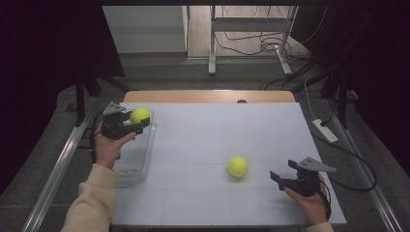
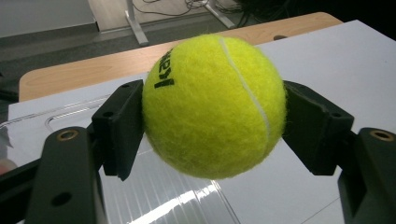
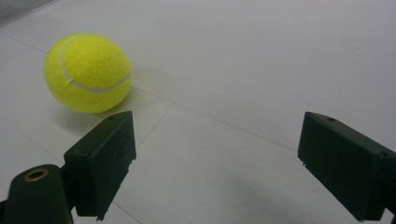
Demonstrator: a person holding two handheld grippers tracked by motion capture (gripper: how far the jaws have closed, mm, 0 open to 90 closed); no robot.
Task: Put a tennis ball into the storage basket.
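Tennis ball (image 2: pixel 212 105), pinched by the left gripper (image 1: pixel 131 121) fingers over the clear tray (image 1: pixel 138 162), is risking slipping, being round; right gripper (image 1: pixel 285 179) fingers are gaping wide, second ball (image 1: pixel 238 166) at ten o'clock.

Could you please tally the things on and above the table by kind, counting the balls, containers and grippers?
Tennis balls: 2, one held in the left gripper, one loose on the table
Clear plastic containers: 1
Grippers: 2, the left gripper and the right gripper
Total: 5
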